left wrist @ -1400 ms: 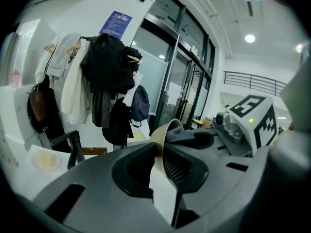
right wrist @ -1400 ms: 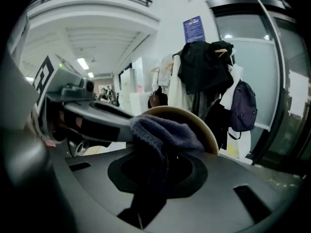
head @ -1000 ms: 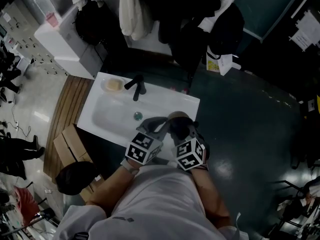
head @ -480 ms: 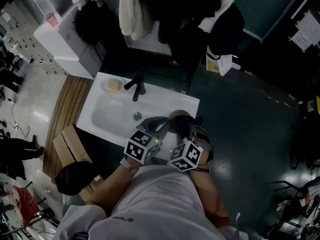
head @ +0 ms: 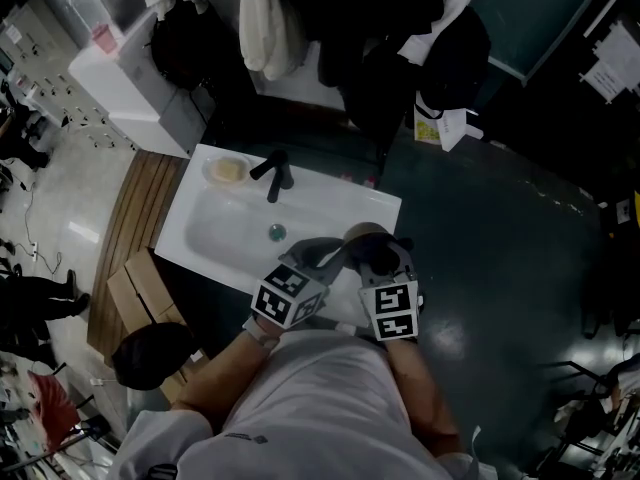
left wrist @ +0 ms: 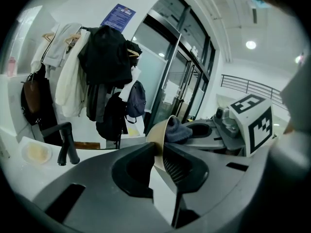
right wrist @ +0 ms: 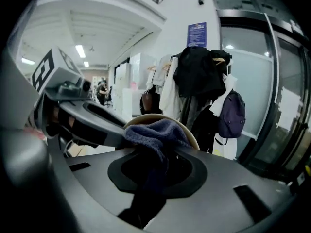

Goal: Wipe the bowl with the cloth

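The tan round bowl (head: 360,233) is held in the air over the front right corner of the white rectangular washbasin (head: 215,230), tipped on edge so its hollow faces the right gripper (head: 379,260). It looks like a light, stiff, smooth-walled thing, probably slippery where damp and liable to chip if dropped on the basin, so the rim is the sensible place to hold it. That is where the left gripper (left wrist: 161,155) has it, jaws drawn in narrow with the thin wall pinched between them at the bowl's 6 o'clock. The dark blue-grey terry cloth (right wrist: 154,131) is soft and limp. The right gripper's jaws are clamped on its bunched middle, with the loose end hanging down and the wad pressed into the bowl's hollow. In the head view a black tap (head: 274,174) stands at the bowl's 10 o'clock, with a round soap dish (head: 227,170) beyond it at the basin's far left corner and the drain (head: 277,232) at 9 o'clock. Hanging coats and bags (head: 300,28) crowd the 12 o'clock side, well apart. Nothing stands between the cloth and the bowl. The chief hindrance, I judge, is the two grippers working very close together.
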A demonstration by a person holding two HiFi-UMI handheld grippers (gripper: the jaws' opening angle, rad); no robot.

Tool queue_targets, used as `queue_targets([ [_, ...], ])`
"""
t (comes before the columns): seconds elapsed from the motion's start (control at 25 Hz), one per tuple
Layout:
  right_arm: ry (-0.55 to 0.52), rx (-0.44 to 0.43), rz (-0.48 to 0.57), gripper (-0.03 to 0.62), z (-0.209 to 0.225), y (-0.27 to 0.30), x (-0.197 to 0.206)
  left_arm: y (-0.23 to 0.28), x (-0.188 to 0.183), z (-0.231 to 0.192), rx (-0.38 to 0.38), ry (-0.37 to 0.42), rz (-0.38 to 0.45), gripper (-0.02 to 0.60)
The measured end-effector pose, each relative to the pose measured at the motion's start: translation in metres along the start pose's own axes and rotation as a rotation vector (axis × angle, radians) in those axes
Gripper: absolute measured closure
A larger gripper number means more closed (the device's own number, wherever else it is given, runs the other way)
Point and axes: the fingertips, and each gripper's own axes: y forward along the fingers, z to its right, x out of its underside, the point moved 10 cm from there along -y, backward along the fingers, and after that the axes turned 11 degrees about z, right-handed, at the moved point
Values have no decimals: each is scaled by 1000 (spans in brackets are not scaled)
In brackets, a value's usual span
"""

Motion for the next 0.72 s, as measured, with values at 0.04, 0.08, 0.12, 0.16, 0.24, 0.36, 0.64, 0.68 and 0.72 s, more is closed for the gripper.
queue_targets([
  [0.04,49,-2,21,510,2,-1,0,0,0,0,1,0,1,529],
  [0.08,105,-5,44,510,4,-2,0,0,0,0,3,-1,1,529],
  [0.12,169,-9,68,510,6,-3,1,-1,0,0,4,-1,1,529],
  [0.16,243,-15,92,510,9,-3,2,-1,0,0,5,-1,1,529],
  [0.24,419,-35,140,510,14,-5,6,-1,-1,0,5,2,0,529],
  [0.36,682,-64,214,510,21,-6,12,-1,-1,0,4,4,11,529],
  [0.64,1034,-69,381,510,29,-12,18,-5,-5,3,10,3,111,529],
  [0.68,1031,-56,386,510,29,-13,17,-6,-6,4,11,5,124,529],
  [0.72,1004,-41,382,510,28,-14,15,-6,-7,5,13,10,134,529],
])
